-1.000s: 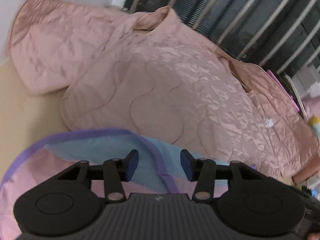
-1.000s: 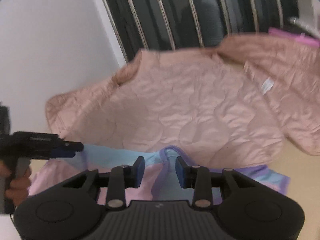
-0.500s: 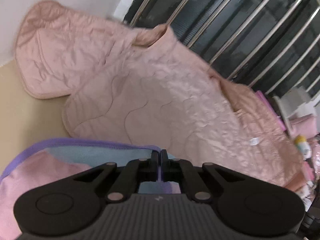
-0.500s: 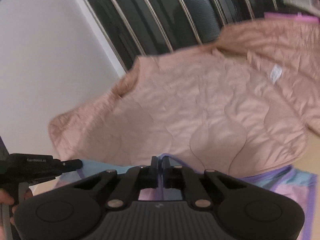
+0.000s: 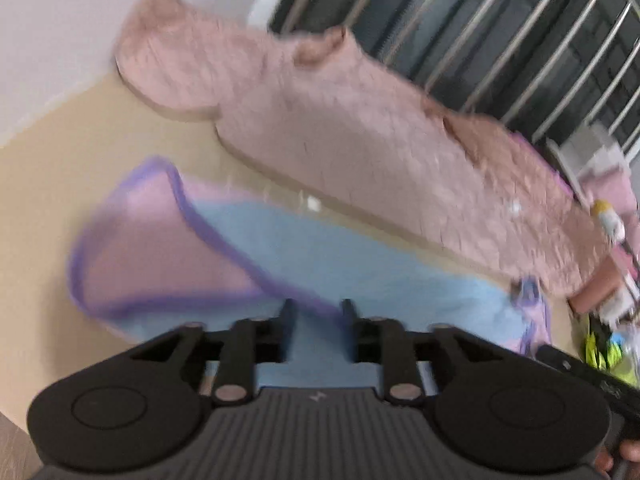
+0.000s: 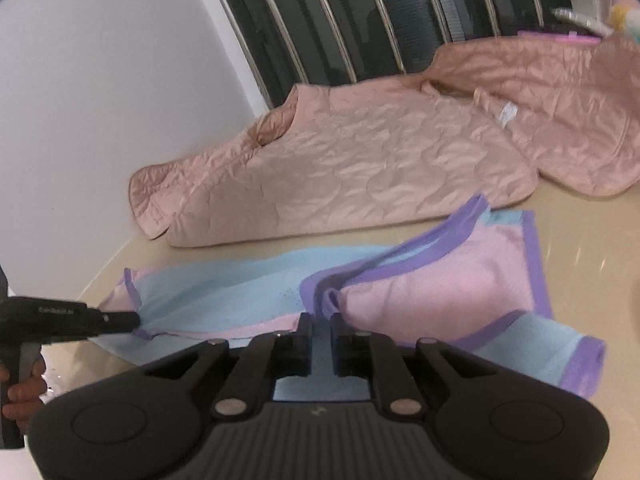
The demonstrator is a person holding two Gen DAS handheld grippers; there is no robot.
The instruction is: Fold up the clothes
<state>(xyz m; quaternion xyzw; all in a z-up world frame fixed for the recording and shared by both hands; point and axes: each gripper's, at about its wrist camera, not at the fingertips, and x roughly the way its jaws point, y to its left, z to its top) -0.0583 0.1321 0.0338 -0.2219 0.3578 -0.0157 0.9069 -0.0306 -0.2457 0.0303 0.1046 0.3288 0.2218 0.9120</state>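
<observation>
A thin garment (image 5: 360,264) in light blue and pink with purple trim lies flat on the beige table (image 5: 40,200). It is apart from a quilted pink jacket (image 5: 360,128) behind it. My left gripper (image 5: 318,320) hovers at its near edge, jaws opening, the purple hem running in between the parted pads. In the right wrist view the garment (image 6: 440,280) has a pink flap folded over. My right gripper (image 6: 320,334) stands over it, jaws opening by a narrow gap with blue cloth showing in it. The left gripper's fingertips (image 6: 120,320) sit at the garment's left corner.
The jacket (image 6: 360,160) spreads along the table's far side against a white wall (image 6: 100,100) and a metal railing (image 6: 360,20). Pink and yellow clutter (image 5: 608,216) sits at the far right. Bare table (image 6: 580,240) shows to the right of the garment.
Both grippers shut on the garment half a second ago and drew it back off the jacket. Their jaws have parted since, and the garment lies on the table clear of the jacket.
</observation>
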